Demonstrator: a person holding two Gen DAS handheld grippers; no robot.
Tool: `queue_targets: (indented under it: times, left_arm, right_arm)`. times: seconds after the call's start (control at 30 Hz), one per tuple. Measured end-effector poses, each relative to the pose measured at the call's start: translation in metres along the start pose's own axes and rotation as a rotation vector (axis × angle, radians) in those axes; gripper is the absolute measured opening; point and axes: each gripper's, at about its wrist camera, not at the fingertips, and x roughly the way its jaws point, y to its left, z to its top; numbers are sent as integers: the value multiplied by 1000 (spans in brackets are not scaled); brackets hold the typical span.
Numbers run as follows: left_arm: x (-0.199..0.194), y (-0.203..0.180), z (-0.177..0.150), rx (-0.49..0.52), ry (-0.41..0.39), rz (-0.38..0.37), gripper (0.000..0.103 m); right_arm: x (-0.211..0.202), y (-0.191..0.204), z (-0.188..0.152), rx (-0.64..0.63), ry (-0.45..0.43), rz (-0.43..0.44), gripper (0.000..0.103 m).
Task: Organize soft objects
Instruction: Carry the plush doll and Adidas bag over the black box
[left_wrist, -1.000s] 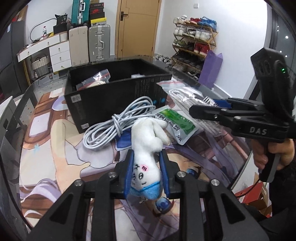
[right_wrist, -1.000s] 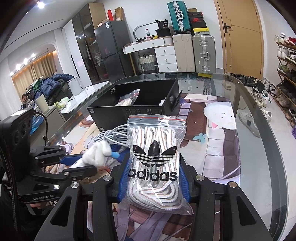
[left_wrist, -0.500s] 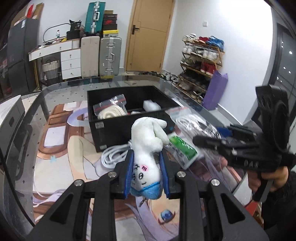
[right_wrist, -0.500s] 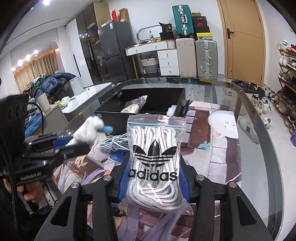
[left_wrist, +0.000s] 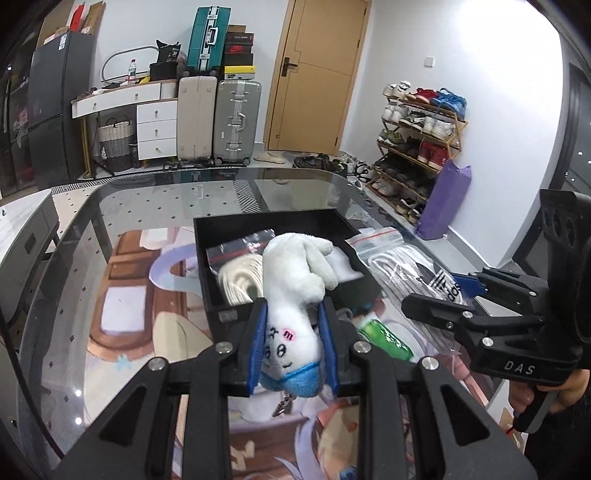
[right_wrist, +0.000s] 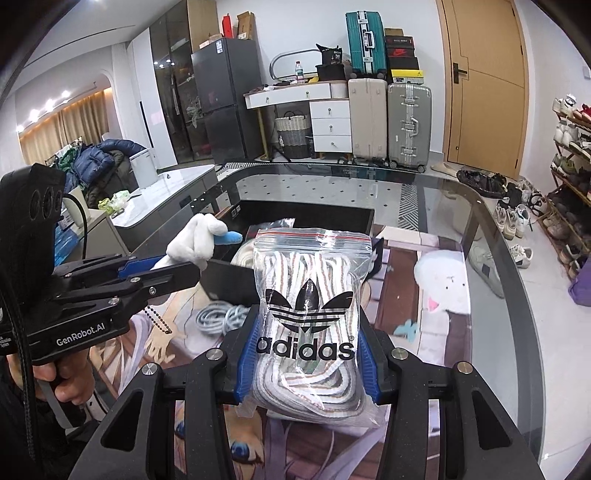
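- Left wrist view: the left gripper (left_wrist: 291, 343) has its fingers clamped on the white plush toy (left_wrist: 291, 291), held in the air in front of the black box (left_wrist: 258, 221). The box already has a bagged rope roll (left_wrist: 240, 273) in it. I'd carry the toy over the near wall before letting go, aiming for the free spot beside that roll.
- Right wrist view: the right gripper (right_wrist: 304, 360) is pinched on the adidas zip bag (right_wrist: 306, 310) of laces, also off the glass table (right_wrist: 498, 295). The bag is floppy, so I'd lower it in flat, one hand at a time so they don't bump.
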Motion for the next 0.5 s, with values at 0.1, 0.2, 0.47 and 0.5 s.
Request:
queue_targets:
  times: [0.1, 0.2, 0.47, 0.5]
  left_arm:
    - [8, 4, 6, -5, 6, 12, 25]
    - [16, 10, 11, -15, 13, 18, 25]
    - [43, 19, 24, -22, 47, 57, 25]
    - [46, 19, 27, -16, 50, 58, 25]
  right_arm:
    - [7, 0, 10, 0, 17, -9, 46]
    - [15, 0, 18, -4, 35, -19, 46]
    - [38, 1, 42, -20, 72, -40, 46]
    - [42, 1, 46, -22, 78, -42, 46]
